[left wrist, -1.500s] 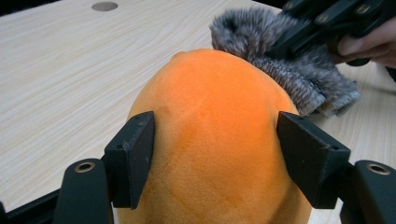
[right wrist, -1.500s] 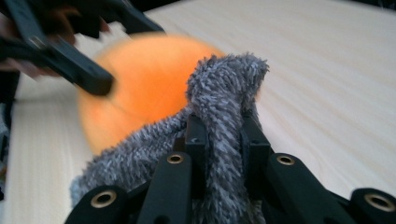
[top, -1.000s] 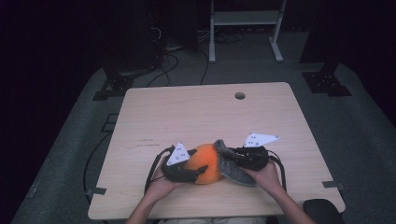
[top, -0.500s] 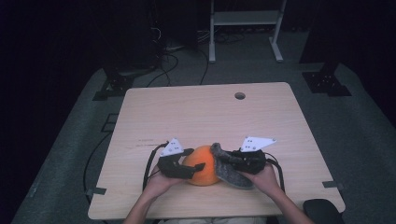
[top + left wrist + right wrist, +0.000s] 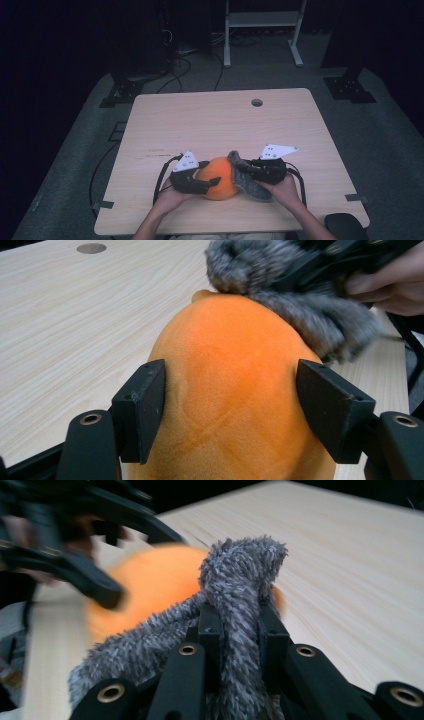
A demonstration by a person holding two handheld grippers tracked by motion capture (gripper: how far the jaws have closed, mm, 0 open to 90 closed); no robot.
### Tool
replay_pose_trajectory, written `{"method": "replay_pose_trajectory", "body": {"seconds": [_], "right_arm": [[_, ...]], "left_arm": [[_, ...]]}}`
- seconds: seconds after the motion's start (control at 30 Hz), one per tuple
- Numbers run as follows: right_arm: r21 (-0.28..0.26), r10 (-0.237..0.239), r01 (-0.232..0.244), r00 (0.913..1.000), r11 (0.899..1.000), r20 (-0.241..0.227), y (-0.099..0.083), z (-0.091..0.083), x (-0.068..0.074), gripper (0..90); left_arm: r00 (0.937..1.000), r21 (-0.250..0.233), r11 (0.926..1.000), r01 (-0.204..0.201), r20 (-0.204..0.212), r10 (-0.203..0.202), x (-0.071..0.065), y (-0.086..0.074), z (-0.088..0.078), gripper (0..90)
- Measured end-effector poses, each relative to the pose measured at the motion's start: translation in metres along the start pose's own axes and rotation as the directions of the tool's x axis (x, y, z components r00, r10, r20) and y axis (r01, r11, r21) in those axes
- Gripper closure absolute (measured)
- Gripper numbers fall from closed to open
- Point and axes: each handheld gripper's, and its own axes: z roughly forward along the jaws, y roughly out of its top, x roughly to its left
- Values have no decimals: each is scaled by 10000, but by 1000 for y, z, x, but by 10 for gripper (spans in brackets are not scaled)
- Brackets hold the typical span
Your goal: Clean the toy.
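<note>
An orange plush ball (image 5: 220, 179) lies near the table's front edge, with a grey fuzzy cloth (image 5: 250, 181) draped against its right side. My left gripper (image 5: 210, 182) grips the ball from the left; in the left gripper view its jaws press into both sides of the orange plush ball (image 5: 230, 355). My right gripper (image 5: 244, 170) is shut on a fold of the cloth, and in the right gripper view the grey fuzzy cloth (image 5: 240, 575) sticks up between the closed jaws. The other gripper (image 5: 75, 565) shows blurred beyond it.
The light wooden table (image 5: 210, 125) has a round cable hole (image 5: 257, 102) near its far edge. A black cable (image 5: 160, 181) loops left of the left hand. Behind the table, a white metal frame (image 5: 260, 20) stands on the dark floor.
Both hands have shifted only slightly with the ball and cloth between them. Both holds are the same as before.
</note>
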Motion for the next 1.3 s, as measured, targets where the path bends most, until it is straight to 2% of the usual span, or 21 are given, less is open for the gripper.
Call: {"method": "replay_pose_trajectory", "body": {"seconds": [0.1, 0.17, 0.2, 0.3, 0.43, 0.47, 0.5, 0.6, 0.7, 0.73, 0.8, 0.9, 0.97, 1.03, 1.07, 1.1, 1.13, 1.17, 1.2, 1.23, 1.3], "right_arm": [[339, 133, -148, 9990, 9993, 415, -5, 0, -7, 768], [354, 339, -353, 9987, 9988, 391, -7, -2, -8, 768], [281, 191, -202, 9991, 9994, 385, -5, -3, -5, 768], [-419, -433, 420, 9987, 9982, -283, 7, -5, 13, 767], [-198, -673, 670, 9977, 9976, -125, 6, -1, 15, 768], [-163, -422, 420, 9991, 9990, -107, 4, -1, 11, 767], [98, -111, 109, 9996, 9999, 251, 1, -2, 3, 767], [179, 86, -93, 9992, 9998, 403, -2, -4, 0, 768], [-155, -231, 233, 9996, 9996, 165, 2, -6, 8, 767], [-370, -512, 507, 9986, 9980, -145, 6, -5, 16, 767], [-271, -702, 700, 9975, 9972, -69, 7, -4, 19, 767], [-136, -536, 535, 9985, 9985, -110, 4, -2, 15, 767], [-47, -512, 512, 9987, 9987, -38, 1, -3, 13, 768], [-4, -469, 469, 9989, 9989, 2, -1, -5, 12, 767], [22, -445, 445, 9990, 9990, -4, -1, -5, 11, 767], [22, -445, 445, 9990, 9990, -4, -1, -5, 11, 767], [19, -437, 437, 9990, 9990, -18, -1, -5, 11, 767], [-18, -501, 501, 9987, 9987, 49, 1, -5, 14, 767], [-125, -544, 544, 9985, 9984, 27, 3, -6, 16, 767], [-264, -605, 604, 9982, 9978, -37, 5, -7, 19, 766], [-452, -696, 687, 9974, 9966, -168, 8, -8, 23, 766]], "left_arm": [[10000, 4, 10000, -37, 16, 37, 0, 0, 0, 299], [10000, 29, 10000, -89, -30, 89, -1, 1, 0, 299], [9999, 1, 9999, -114, -15, 114, -1, 1, 0, 298], [9998, -10, 9998, -182, -72, 182, -4, 1, 2, 299], [9996, 26, 9997, -258, -135, 258, -6, 1, 2, 298], [9995, 28, 9996, -270, -152, 270, -6, 1, 2, 298], [9995, 51, 9996, -285, -166, 286, -6, 2, 2, 298], [9994, 40, 9995, -306, -152, 307, -7, 2, 3, 298], [9992, 54, 9993, -371, -156, 372, -8, 2, 3, 297], [9991, 52, 9992, -393, -152, 393, -8, 2, 3, 294], [9992, 26, 9993, -372, -132, 372, -8, 2, 4, 291], [9999, -74, 9999, -85, 64, 85, -5, 4, 2, 234], [9999, 18, 9999, 168, 19, -168, -1, 6, -1, 124], [9984, 137, 9983, 562, 3, -563, 5, 5, -2, 107], [9947, 293, 9949, 968, 328, -977, 9, 1, 2, 112], [9947, 293, 9949, 968, 328, -977, 9, 1, 2, 141], [9951, 326, 9952, 918, 330, -929, 8, -1, 4, 141], [9992, 270, 9989, 380, -118, -377, 1, 0, 5, 246], [9992, 270, 9989, 380, -118, -377, 1, 0, 5, 288], [9970, 6, 9998, -212, -749, 211, -7, 4, 4, 323], [9946, -89, 9992, -392, -963, 382, -11, 6, 5, 340]]}}
